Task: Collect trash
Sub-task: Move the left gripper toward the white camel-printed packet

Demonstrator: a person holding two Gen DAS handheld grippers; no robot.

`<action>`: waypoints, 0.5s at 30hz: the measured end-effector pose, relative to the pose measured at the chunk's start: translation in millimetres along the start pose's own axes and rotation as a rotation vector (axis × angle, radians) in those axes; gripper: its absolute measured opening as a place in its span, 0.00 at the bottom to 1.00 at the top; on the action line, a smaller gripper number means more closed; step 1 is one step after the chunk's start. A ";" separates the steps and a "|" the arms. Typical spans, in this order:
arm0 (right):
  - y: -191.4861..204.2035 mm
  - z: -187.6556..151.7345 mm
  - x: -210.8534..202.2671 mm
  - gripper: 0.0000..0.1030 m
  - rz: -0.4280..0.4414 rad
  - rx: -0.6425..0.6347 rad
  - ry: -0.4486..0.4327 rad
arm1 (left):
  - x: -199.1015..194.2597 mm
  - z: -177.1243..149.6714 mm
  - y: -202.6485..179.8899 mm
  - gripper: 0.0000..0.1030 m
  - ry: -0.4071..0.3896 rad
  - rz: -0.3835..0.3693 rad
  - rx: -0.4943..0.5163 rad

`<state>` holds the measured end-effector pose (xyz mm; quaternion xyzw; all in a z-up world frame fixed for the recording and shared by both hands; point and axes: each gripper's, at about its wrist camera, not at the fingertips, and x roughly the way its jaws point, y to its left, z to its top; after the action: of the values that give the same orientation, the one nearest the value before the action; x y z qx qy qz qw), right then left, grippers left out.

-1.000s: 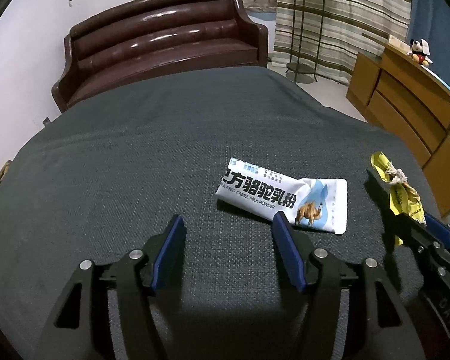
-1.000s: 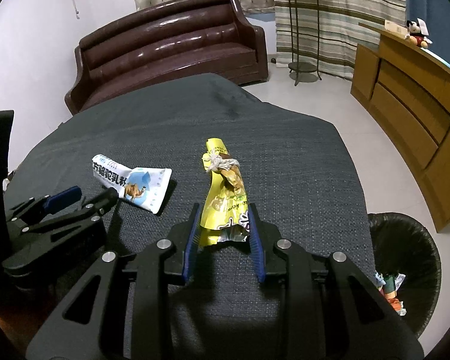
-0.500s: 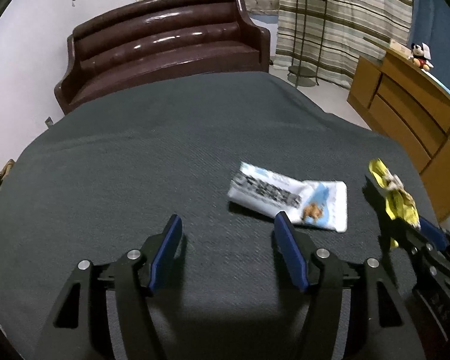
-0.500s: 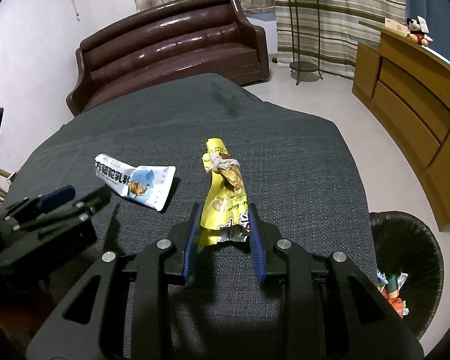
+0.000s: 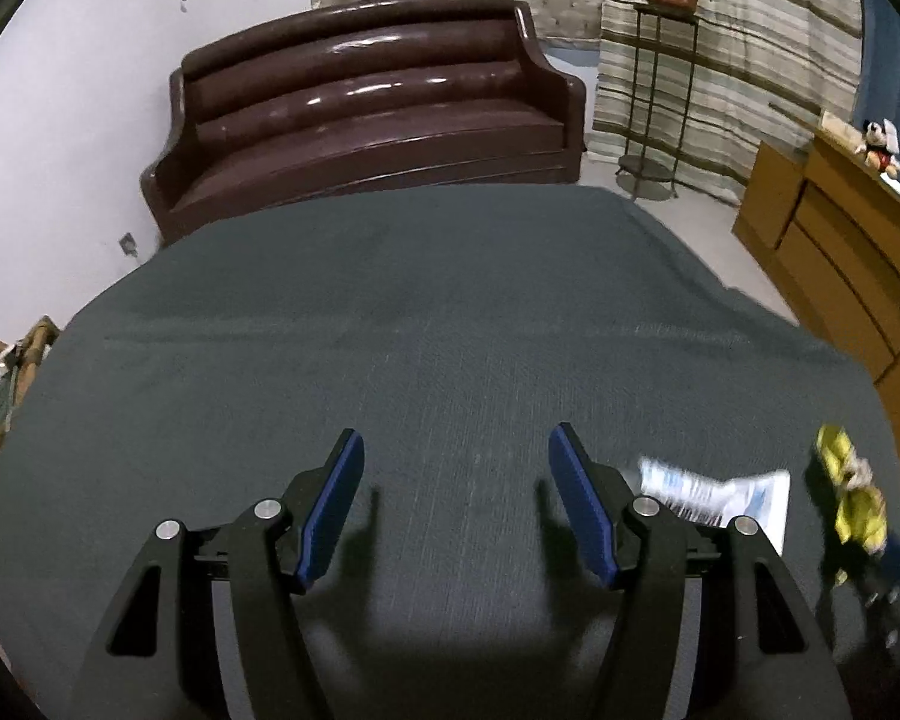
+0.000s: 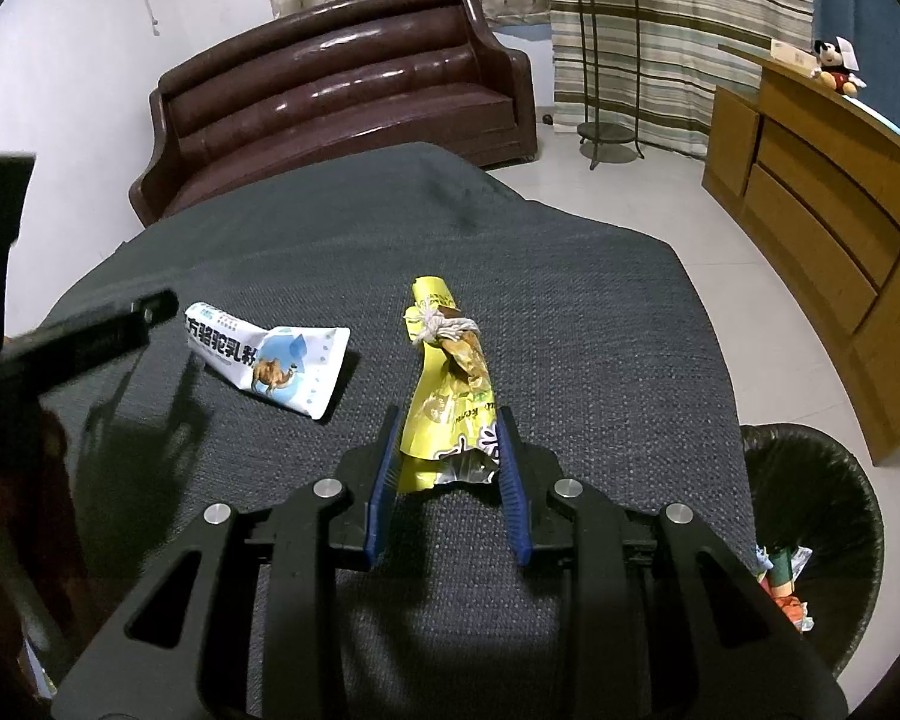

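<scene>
1. On the dark grey woven-cloth tabletop [image 6: 570, 276]: a crumpled yellow foil snack wrapper [image 6: 450, 384] tied near its far end with white string, lying lengthwise away from the camera.
2. Around the wrapper's near end: right gripper [image 6: 448, 474], blue-padded fingers [image 6: 384, 480] drawn in narrow and pressing the wrapper from both sides, holding it.
3. Just left of the yellow wrapper, apart from it: a flat white-and-blue milk-powder sachet [image 6: 270, 360] printed with a camel and black characters, lying on the cloth, untouched.
4. Further left in the right wrist view: black body of the left gripper [image 6: 84, 342], blurred, near the sachet's left end.
5. From the left wrist view: left gripper [image 5: 456, 504] spread wide, nothing between its blue pads [image 5: 333, 510], hanging above bare cloth [image 5: 450, 330].
6. Right of that gripper's right finger: the white sachet [image 5: 720, 498], blurred and partly hidden behind the finger; beyond it, the yellow wrapper [image 5: 852, 498] at the right edge of the tabletop.
7. Beside the tabletop's right edge, on the tiled floor: a round black bin lined with a black bag [image 6: 810, 546], a few colourful scraps inside.
8. Behind the tabletop: a glossy dark-brown leather sofa [image 5: 366, 120]; right of it, striped curtains [image 5: 720, 60].
</scene>
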<state>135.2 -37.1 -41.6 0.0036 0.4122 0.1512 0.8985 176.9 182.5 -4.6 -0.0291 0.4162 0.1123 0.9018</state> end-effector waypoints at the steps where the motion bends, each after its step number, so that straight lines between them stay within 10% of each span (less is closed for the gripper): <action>1: 0.4 0.3 0.3 0.29 -0.001 0.000 0.001 | 0.1 2.8 -1.5 0.61 -0.003 -0.005 0.003; 15: 2.2 2.7 3.0 0.29 -0.003 0.002 0.005 | -0.3 -12.9 -18.7 0.61 0.029 -0.057 0.100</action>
<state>138.4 -33.8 -41.8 0.0033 0.4143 0.1493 0.8978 171.3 162.4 -13.6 0.0028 0.4332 0.0651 0.8990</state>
